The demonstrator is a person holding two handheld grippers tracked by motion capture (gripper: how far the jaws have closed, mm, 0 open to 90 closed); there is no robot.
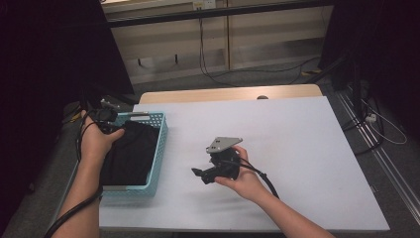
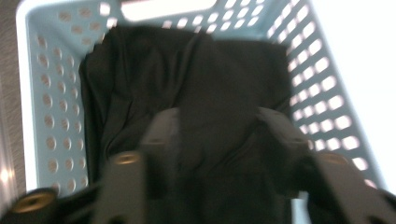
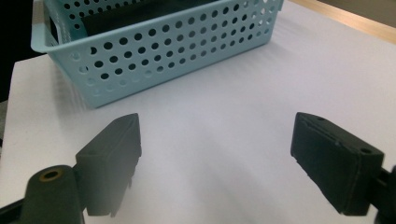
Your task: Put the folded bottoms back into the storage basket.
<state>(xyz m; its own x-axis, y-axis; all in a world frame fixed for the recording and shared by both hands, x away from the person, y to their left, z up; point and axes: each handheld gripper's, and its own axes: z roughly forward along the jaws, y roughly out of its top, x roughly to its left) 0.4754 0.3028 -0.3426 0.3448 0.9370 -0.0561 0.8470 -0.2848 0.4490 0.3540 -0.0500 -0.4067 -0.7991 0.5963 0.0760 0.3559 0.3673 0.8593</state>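
A light blue perforated basket (image 1: 159, 148) stands at the table's left edge with black cloth (image 1: 131, 153) in it. My left gripper (image 1: 121, 129) reaches into the basket's far end. In the left gripper view, which is blurred, its jaws stand apart low over the cloth (image 2: 196, 79), between the basket walls (image 2: 51, 93), the left gripper (image 2: 219, 135) not visibly pinching it. My right gripper (image 1: 200, 174) hovers over bare table right of the basket, pointing left. In the right gripper view, my right gripper (image 3: 217, 154) is wide open and empty, facing the basket (image 3: 163, 51).
The white table top (image 1: 297, 148) has a wooden strip (image 1: 228, 93) along its far edge. Cables (image 1: 213, 74) lie on the floor beyond it, and more run along a rail (image 1: 369, 129) at the right. Dark panels stand at both back corners.
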